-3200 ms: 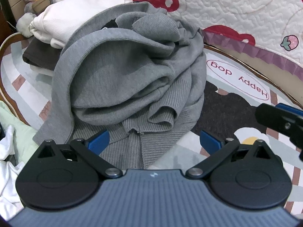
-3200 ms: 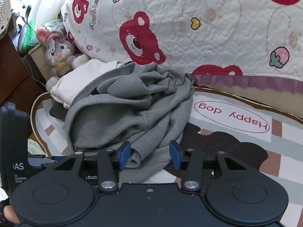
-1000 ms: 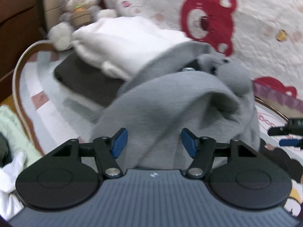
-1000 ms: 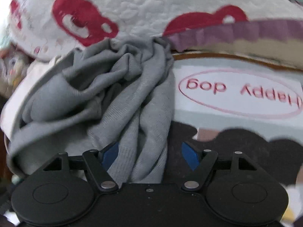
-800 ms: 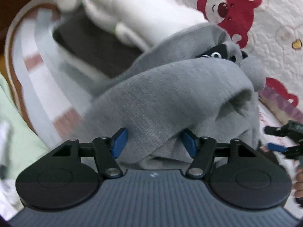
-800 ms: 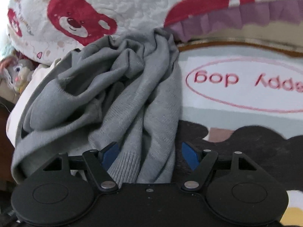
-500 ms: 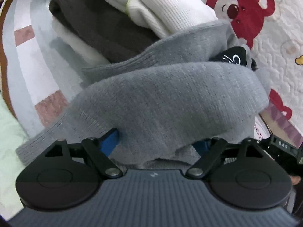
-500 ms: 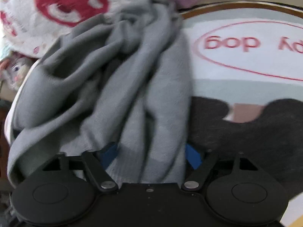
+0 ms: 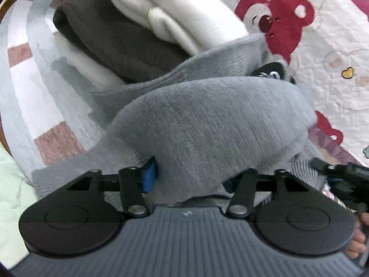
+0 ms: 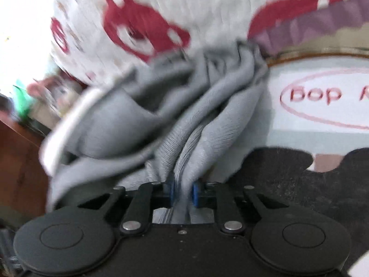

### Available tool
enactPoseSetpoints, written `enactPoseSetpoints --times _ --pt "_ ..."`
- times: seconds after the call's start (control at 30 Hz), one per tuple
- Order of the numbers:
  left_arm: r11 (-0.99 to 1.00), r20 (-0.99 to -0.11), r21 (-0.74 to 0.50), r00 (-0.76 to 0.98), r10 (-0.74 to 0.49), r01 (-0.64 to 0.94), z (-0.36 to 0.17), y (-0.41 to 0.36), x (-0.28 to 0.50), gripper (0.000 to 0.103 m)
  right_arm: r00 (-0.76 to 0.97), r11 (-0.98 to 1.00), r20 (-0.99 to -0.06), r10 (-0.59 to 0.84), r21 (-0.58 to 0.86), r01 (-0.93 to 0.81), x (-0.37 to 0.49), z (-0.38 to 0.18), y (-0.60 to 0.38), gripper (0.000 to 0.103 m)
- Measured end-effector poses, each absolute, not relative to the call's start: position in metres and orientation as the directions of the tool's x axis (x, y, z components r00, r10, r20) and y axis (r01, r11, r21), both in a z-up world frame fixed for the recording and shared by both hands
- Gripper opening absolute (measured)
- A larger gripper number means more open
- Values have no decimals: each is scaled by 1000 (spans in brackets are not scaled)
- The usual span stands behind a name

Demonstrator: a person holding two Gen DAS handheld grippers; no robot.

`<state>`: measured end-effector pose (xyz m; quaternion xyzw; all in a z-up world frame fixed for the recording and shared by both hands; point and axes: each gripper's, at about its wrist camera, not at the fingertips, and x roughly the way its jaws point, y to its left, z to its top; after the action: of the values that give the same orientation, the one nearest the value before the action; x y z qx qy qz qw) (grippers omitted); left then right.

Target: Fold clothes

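The crumpled grey knit sweater lies bunched on the striped rug, beside the oval label reading "dog". The right claw pinches its ribbed hem, narrow. The left claw straddles a fold, wide, likely to spread it flat.

our right claw has pinched shut on the grey sweater; our left claw has pushed into its folds.
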<state>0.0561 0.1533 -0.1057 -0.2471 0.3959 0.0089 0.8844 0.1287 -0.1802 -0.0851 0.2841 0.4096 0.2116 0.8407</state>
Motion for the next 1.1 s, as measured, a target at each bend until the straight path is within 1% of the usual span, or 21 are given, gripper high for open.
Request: enactPoseSetpoints --times 0.1,0.2,0.23,0.33,0.37,0.4,0.43,0.47,0.5,0.57,0.6,0.63,0.73,0.83,0.9,0.93,1.0,1.1 --pt "829 -679 -523 685 -265 -198 -105 163 53 48 618 731 -515 594 666 -148 109 -60 -196 10" --pt "769 -644 -612 682 -348 -185 -105 172 49 48 628 770 -536 564 617 -166 94 -41 -209 9" --pt "747 -630 -640 680 -375 -181 -104 176 48 48 621 766 -536 572 621 -169 89 -36 -213 2" --pt "793 -637 -590 693 -339 -154 -91 168 41 48 625 752 -518 584 635 -176 84 -28 -225 2" --pt "832 -655 -534 697 -293 -152 -85 159 42 48 622 749 -519 586 640 -172 85 -26 -228 3" --pt "867 -670 -474 701 -244 -151 -80 150 41 48 601 753 -539 590 635 -170 84 -25 -232 3" --pt "887 -677 -438 703 -218 -146 -77 143 39 48 585 776 -576 571 611 -154 86 -27 -234 4" --pt "905 -682 -403 705 -194 -140 -74 136 38 48 591 810 -609 528 571 -135 85 -31 -240 7" --pt "900 -682 -413 702 -203 -142 -74 135 38 48 595 835 -634 494 536 -124 87 -35 -241 9" --pt "874 -689 -459 685 -237 -159 -78 136 44 48 573 825 -648 502 557 -92 96 -50 -248 26" --pt "865 -699 -470 672 -244 -174 -80 137 51 48 562 819 -653 507 569 -77 100 -58 -252 43" --pt "853 -709 -485 657 -255 -192 -85 140 52 48 555 801 -645 524 594 -66 103 -66 -255 49" --pt "812 -736 -527 611 -291 -249 -98 153 54 48 551 788 -645 529 615 -36 112 -88 -256 49" --pt "832 -742 -502 613 -273 -237 -92 152 54 48 551 799 -653 519 600 -42 115 -105 -249 49" --pt "847 -747 -478 616 -251 -234 -89 149 54 48 571 823 -648 504 561 -89 112 -108 -241 49" --pt "858 -750 -456 621 -227 -238 -86 145 54 48 580 833 -646 496 542 -109 110 -109 -237 49" --pt "894 -755 -386 634 -164 -229 -79 134 55 48 575 831 -651 496 548 -97 113 -112 -236 49" --pt "959 -724 -214 690 -29 -184 -63 115 41 48 567 828 -658 495 556 -77 116 -117 -235 50"
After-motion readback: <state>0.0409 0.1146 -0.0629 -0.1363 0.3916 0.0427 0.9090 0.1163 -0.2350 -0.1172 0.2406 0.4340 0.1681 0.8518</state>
